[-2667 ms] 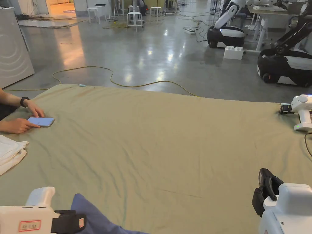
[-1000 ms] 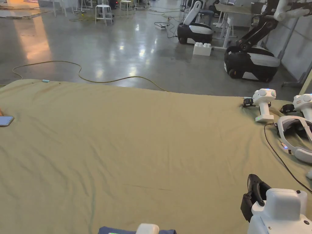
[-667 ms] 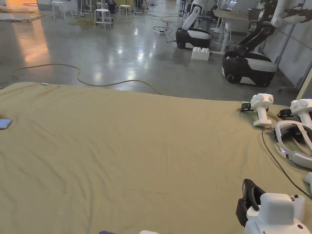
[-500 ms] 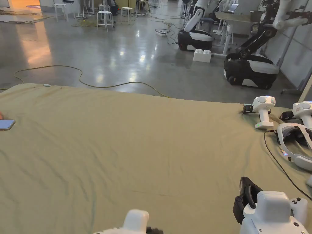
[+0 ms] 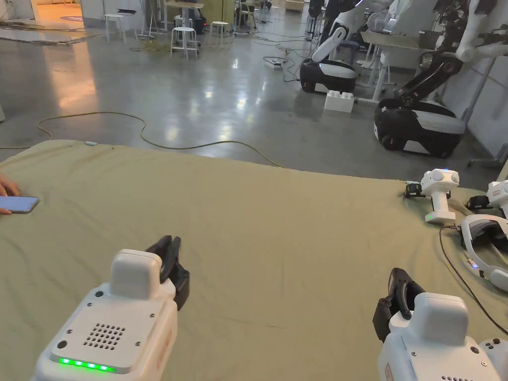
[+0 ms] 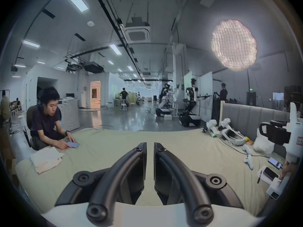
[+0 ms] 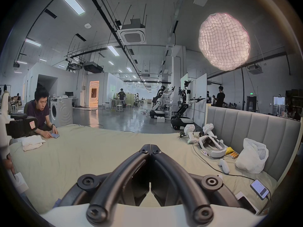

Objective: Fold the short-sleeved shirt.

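Both tools hang empty above the bed [image 5: 278, 223], so we judge the main risk is a bad first grip. At the bed's left edge lie a folded white cloth [image 6: 46, 158] and a phone [image 5: 19, 204] under another person's hand [image 5: 6, 191]; a tool could take the wrong cloth there. The left tool [image 6: 150, 144] hovers over the near left part of the bed, its jaws only a narrow slit apart, holding nothing. If it goes down like this, it may pinch the wrinkled sheet together with the garment. A small bluish cloth [image 7: 56, 202] shows at the near edge of the bed; it is probably the short-sleeved shirt, but we cannot tell for sure. The right tool [image 7: 150, 146] hovers over the near right part, jaws pressed together and empty; it must open first. On the bed's right side, spare tools [image 5: 439, 193], a headset [image 5: 483, 238] and a cable [image 5: 459, 278] could catch a spread sleeve. Beyond the bed's far edge, the glossy floor [image 5: 198, 99] carries a yellow cable [image 5: 149, 141], stools [image 5: 184, 37] and wheeled robots [image 5: 421, 124].
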Demonstrator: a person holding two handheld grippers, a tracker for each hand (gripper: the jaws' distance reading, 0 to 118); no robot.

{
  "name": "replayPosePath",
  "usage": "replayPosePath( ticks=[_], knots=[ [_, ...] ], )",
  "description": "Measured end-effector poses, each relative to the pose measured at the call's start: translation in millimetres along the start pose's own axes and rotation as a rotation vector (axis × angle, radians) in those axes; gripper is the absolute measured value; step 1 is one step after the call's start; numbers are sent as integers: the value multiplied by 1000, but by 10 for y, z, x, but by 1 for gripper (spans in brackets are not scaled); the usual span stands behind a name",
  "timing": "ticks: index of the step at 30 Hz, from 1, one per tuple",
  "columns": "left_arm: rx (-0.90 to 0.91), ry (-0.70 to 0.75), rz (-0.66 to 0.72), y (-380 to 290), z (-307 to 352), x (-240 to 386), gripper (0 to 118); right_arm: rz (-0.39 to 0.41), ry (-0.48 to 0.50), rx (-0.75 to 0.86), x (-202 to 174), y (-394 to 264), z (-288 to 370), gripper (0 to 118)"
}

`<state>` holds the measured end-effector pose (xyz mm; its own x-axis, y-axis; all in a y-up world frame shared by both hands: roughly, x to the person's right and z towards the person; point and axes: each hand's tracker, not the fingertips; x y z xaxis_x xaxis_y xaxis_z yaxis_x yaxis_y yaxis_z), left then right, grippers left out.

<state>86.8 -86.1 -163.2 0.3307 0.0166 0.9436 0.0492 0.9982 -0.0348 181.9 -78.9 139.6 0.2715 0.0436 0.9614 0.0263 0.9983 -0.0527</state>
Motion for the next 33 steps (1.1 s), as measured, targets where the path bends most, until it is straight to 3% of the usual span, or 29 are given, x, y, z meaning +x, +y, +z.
replayPosePath(
  ticks=[10,13,15,23,27,30,33],
  knots=[
    [27,108,38,-122,141,-395,12,3,-26,-24,83,63,-10,0],
    [-48,120,10,-189,141,-486,12,7,-12,-60,36,11,19,0],
    [-59,119,7,-257,165,-541,12,-12,30,-99,-41,-62,52,0],
    [-183,93,70,-474,211,-732,12,54,237,-345,-766,-857,417,0],
    [-214,97,76,-607,295,-803,12,99,290,-477,-1105,-1373,565,0],
    [-268,80,91,-682,368,-859,12,169,265,-535,-1247,-1716,592,0],
    [-312,45,127,-773,461,-917,12,171,179,-588,-1234,-1977,515,0]
  ],
)
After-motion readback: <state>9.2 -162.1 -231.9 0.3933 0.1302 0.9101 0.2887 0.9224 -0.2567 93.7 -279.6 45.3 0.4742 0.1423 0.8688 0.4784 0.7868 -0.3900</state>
